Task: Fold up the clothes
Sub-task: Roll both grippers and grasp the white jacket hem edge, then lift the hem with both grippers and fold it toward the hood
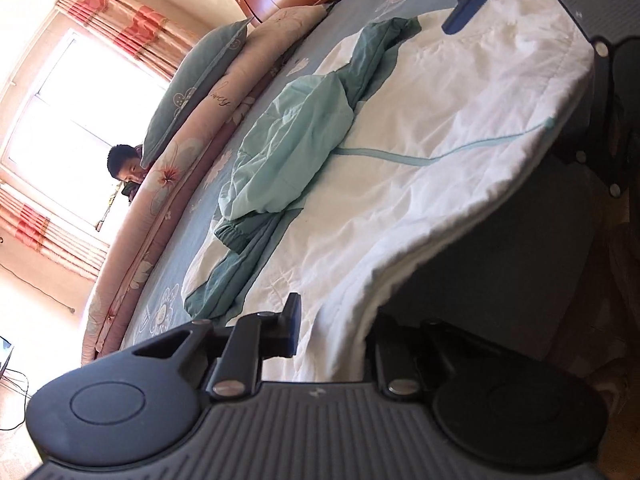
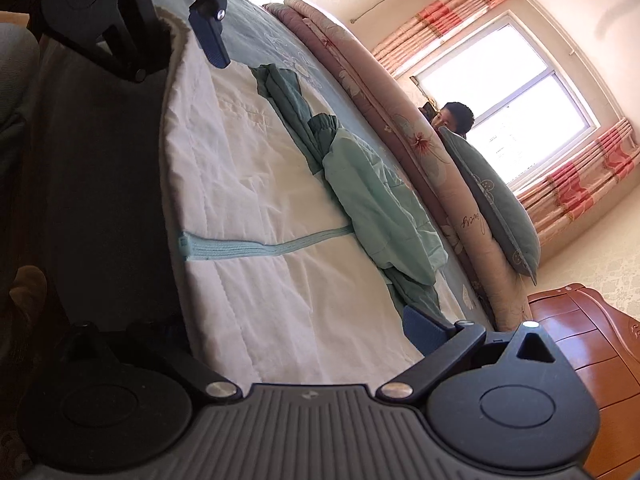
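A white quilted jacket (image 1: 420, 128) (image 2: 248, 160) lies spread flat on the bed, its hem hanging over the near edge. It has a teal zip strip (image 1: 480, 146) (image 2: 248, 247), a pale teal hood (image 1: 288, 144) (image 2: 372, 200) and dark green sleeves (image 1: 236, 264). My left gripper (image 1: 340, 332) is open at one end of the hem: one finger rests above the cloth, the other is hidden beneath it. My right gripper (image 2: 280, 332) stands open at the other end in the same way. Each view shows the other gripper's blue finger (image 1: 468, 12) (image 2: 210, 36) over the hem.
A teal flowered sheet (image 1: 248, 168) covers the bed. A rolled pink floral quilt (image 1: 192, 152) and a grey-green pillow (image 1: 200, 80) lie along its far side, with a person (image 1: 124, 164) behind them. Beyond the quilt's end stands wooden furniture (image 2: 580, 344); the window (image 2: 508, 96) has striped curtains.
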Motion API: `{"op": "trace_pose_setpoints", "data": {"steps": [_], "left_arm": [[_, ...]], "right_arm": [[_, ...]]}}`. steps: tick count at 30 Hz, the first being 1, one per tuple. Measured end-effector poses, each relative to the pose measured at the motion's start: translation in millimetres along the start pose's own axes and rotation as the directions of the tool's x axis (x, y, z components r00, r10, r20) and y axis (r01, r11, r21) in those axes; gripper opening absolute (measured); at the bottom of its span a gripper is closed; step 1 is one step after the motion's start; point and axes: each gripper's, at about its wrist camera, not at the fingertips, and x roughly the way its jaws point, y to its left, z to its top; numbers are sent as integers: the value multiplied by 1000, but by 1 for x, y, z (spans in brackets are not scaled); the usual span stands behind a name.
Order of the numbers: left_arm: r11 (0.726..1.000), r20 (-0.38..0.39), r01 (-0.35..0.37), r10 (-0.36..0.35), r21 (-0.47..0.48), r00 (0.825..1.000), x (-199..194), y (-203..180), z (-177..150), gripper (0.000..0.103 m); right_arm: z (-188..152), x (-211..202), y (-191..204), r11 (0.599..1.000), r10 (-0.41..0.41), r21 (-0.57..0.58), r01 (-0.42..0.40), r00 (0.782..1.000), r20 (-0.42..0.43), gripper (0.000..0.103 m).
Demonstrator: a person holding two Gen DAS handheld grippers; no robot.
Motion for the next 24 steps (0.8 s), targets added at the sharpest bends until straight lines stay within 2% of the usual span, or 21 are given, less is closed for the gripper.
{"op": "trace_pose_setpoints", "data": {"steps": [3,6,10,12,14,15,16,17,18,20,24], "left_arm": [[1000,4,1,-1,2,1000,2,3,0,15],[1000,-1,8,-8,-8,1000,6,8,0,15],[1000,-10,22,-22,-4,1000,7,11,-2,16],[1000,-11,30,-30,5,1000,7,12,-3,16],[999,-10,34,-34,23,999,7,13,-4,18],[999,-14,40,-40,32,999,7,13,-4,18],[998,-19,46,-46,41,999,7,14,-5,19],[998,-20,45,-45,48,999,7,15,-5,19],[998,-21,44,-43,54,999,7,15,-6,19],[996,-38,45,-43,72,998,7,15,-7,17],[996,-50,32,-28,87,998,6,19,-4,16]], "right_arm": [[-9,-1,-7,998,-68,-2,68,997,-23,93],[-19,-2,-16,991,-136,-11,135,989,-61,92],[-37,6,-29,993,-116,-2,117,981,-152,87],[-42,9,-35,996,-88,11,91,979,-185,76],[-46,11,-42,998,-54,29,61,976,-212,59],[-48,13,-46,998,-36,38,46,974,-225,55],[-49,13,-50,998,-17,50,29,972,-235,43],[-48,13,-54,998,5,64,10,971,-238,25],[-47,11,-58,997,26,79,-8,971,-237,18],[-44,10,-64,996,47,86,-27,970,-239,13],[-35,9,-75,997,46,76,-28,970,-239,11]]}}
